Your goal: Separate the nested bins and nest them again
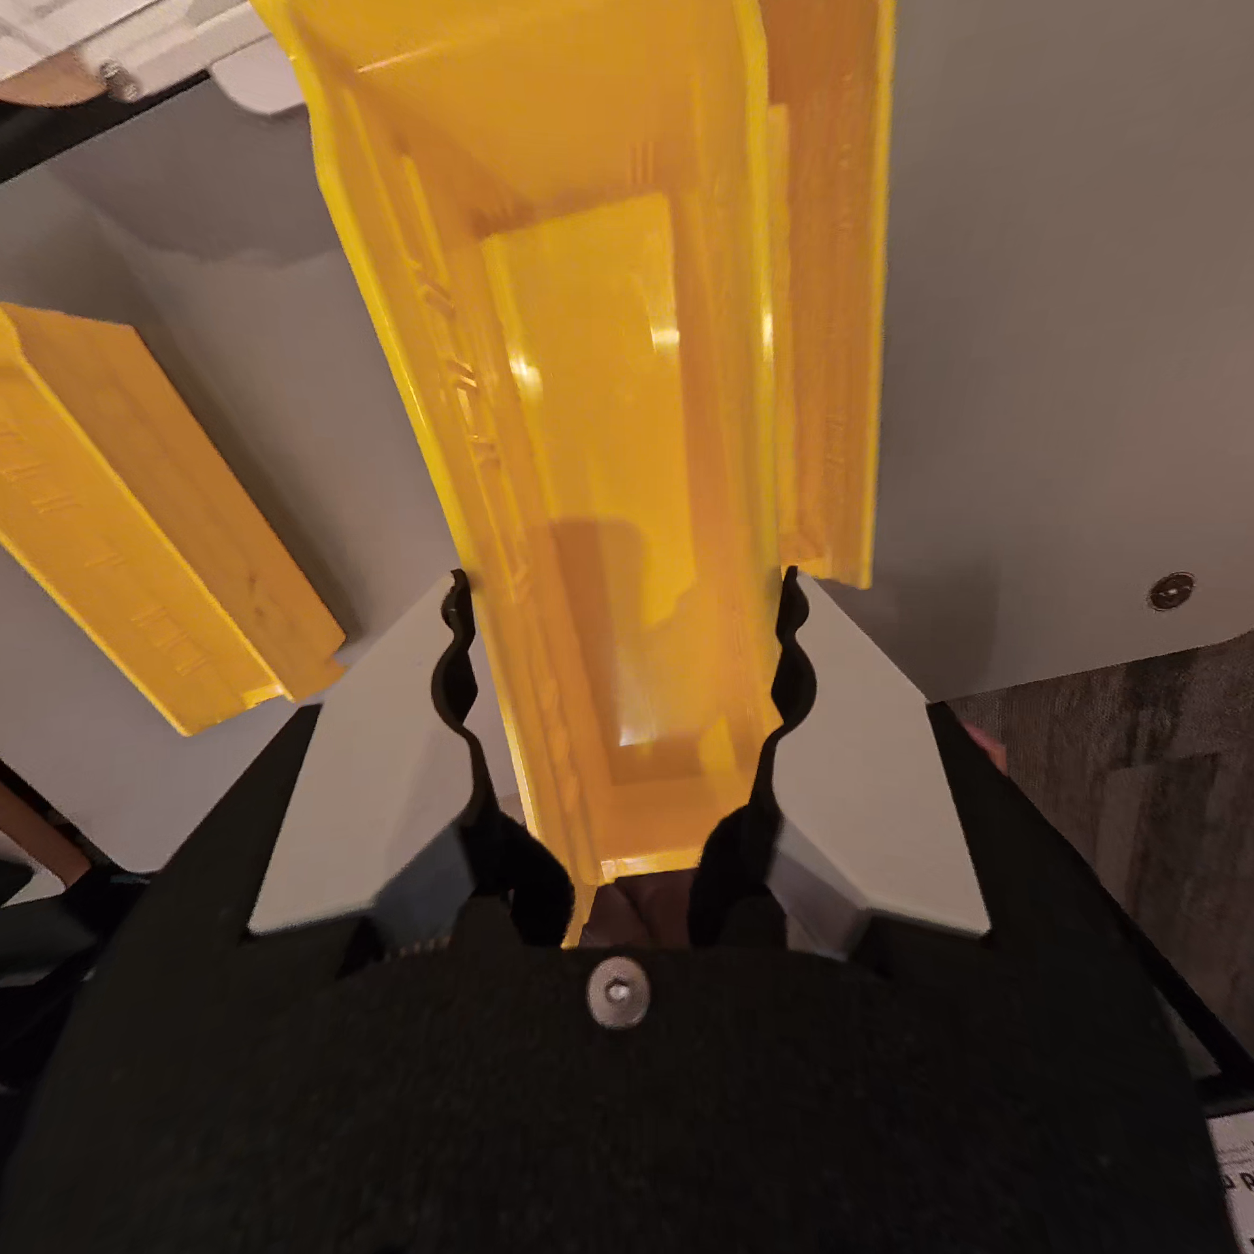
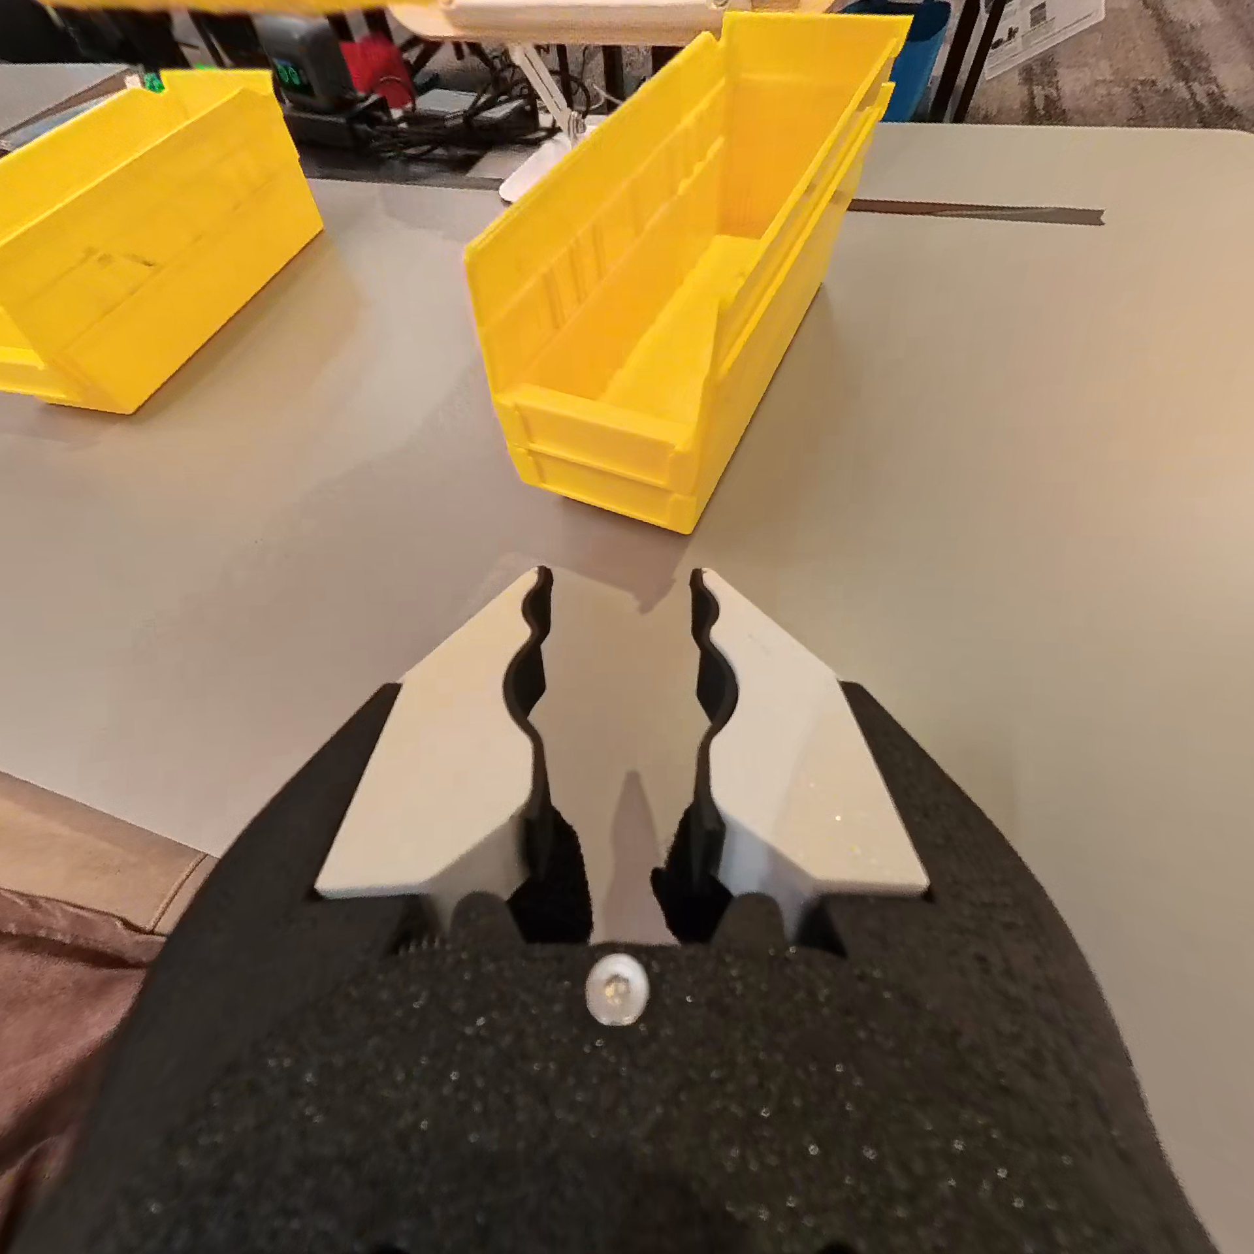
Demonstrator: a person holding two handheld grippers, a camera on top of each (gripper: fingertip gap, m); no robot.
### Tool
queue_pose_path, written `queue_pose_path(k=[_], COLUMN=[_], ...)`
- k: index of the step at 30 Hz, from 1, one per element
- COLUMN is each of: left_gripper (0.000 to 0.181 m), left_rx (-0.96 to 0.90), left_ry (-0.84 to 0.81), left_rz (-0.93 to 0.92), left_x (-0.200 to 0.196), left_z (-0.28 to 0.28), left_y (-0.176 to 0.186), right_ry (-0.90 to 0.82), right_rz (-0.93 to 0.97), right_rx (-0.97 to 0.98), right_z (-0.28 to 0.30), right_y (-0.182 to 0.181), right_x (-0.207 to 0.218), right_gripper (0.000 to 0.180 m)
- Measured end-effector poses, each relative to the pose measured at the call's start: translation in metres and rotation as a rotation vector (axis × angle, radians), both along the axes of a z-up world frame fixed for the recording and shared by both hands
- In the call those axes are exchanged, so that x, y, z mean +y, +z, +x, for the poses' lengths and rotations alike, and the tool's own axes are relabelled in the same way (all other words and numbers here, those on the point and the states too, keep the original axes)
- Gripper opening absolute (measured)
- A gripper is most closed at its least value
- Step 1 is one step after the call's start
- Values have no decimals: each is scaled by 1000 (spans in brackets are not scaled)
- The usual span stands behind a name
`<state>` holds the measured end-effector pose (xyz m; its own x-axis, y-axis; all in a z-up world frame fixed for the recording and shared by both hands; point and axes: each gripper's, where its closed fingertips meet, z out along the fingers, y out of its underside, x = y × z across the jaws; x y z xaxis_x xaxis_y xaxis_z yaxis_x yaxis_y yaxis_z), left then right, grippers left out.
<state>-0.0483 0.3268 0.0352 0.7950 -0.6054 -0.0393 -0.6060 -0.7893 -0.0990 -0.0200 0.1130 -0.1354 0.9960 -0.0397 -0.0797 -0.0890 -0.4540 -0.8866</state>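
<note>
My left gripper [image 1: 624,583] is shut on a long yellow bin [image 1: 611,407], with one finger on each side wall near its end. It holds the bin in the air above the grey table [image 1: 1052,339], and the bin is blurred. Under it, to the right, part of another yellow bin [image 1: 828,339] shows. In the right wrist view this is a stack of two nested yellow bins [image 2: 678,305] standing mid-table. A separate yellow bin [image 2: 149,237] lies to the left and also shows in the left wrist view [image 1: 136,509]. My right gripper [image 2: 621,583] is open and empty, low over the table in front of the stack.
A white lamp base [image 2: 543,169], cables and gear sit beyond the table's far edge. The table's right edge borders dark carpet [image 1: 1119,780]. A screw head [image 1: 1170,592] is set in the tabletop. Brown fabric [image 2: 68,950] lies at the near left.
</note>
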Motion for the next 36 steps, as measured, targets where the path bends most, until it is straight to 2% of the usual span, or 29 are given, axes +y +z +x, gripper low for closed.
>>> queue_pose_path(k=[4, 10, 18, 26, 32, 36], left_gripper=[88, 89, 90, 94, 105, 114], left_rx=[15, 49, 98, 113, 76, 77], left_ry=[63, 128, 147, 127, 150, 89], left_rz=[-13, -76, -122, -108, -81, -94], left_x=[20, 42, 59, 63, 66, 58], left_z=[-51, -111, -148, -150, -146, -146], left_y=[-15, -86, -151, -179, -181, -175], right_ry=[4, 13, 6, -1, 13, 29], right_rz=[-7, -28, -42, -35, -41, -54], right_rx=[-11, -34, -37, -26, -34, -53], right_z=[-2, -6, -1, 3, -2, -6], right_y=[-1, -7, -12, -10, -11, -13], right_x=[1, 1, 1, -1, 0, 0], right_gripper=[41, 41, 41, 41, 41, 41])
